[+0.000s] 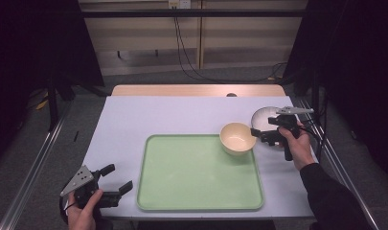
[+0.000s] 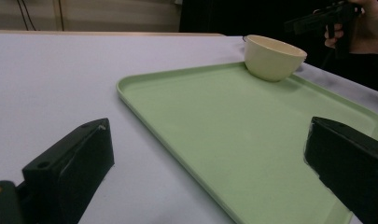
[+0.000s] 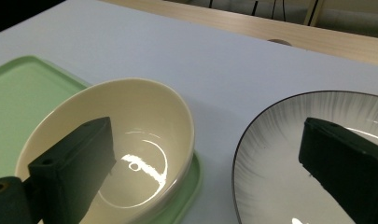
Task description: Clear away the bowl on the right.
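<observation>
Resting bowl on tray corner

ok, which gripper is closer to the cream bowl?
Right. The right gripper is open right beside the cream bowl at the tray's far right corner; the left gripper is open off the tray's near left corner.

Overall light: dim room, dark at both sides of the high view, the bench the brightest patch.
Source: overhead, going by the glints.
Glare: white highlight ring inside the cream bowl; a small glint on the striped plate.
Shadows: soft and faint under the bowl on the green tray.
Focus: both gripper views have soft, blurry near jaws; the far background is grainy.
</observation>
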`<state>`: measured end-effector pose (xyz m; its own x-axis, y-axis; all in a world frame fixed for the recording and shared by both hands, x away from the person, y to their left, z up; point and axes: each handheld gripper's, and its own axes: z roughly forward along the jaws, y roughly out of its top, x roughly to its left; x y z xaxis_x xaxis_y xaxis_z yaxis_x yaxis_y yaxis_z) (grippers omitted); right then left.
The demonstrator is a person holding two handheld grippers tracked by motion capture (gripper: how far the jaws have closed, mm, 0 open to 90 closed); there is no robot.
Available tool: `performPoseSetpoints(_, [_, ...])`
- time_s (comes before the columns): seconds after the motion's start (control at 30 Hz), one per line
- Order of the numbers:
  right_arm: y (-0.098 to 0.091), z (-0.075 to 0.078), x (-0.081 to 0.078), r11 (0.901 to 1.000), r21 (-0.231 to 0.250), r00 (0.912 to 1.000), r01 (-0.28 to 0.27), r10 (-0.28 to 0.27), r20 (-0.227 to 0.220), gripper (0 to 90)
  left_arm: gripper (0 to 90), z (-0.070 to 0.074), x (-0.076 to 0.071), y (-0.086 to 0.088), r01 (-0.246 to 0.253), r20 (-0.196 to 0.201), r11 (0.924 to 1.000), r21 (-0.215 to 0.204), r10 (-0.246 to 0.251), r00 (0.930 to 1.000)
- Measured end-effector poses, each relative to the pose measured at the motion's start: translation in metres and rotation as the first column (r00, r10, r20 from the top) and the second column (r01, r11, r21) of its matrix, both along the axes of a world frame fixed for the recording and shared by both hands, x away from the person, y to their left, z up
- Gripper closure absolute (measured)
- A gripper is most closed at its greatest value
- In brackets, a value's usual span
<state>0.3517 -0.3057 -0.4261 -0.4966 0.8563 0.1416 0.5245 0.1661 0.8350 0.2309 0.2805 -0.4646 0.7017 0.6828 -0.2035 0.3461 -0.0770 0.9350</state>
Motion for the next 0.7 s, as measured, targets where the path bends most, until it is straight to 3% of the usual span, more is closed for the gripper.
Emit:
performPoseSetpoints(0.27, [-0.011, 0.001, -0.017, 0.9997, -0.020, 0.9994, 0.017, -0.017, 0.030, 2.8, 1.4, 0.000, 0.000, 0.000, 0.004, 0.001, 0.9999, 0.009, -0.004, 1.0000])
performPoseSetpoints(0.7, [-0.020, 0.008, -0.050, 0.9994, 0.029, 0.9986, 0.019, -0.021, 0.049, 2.8, 1.5, 0.000, 0.000, 0.000, 0.004, 0.001, 1.0000, 0.007, -0.004, 1.0000])
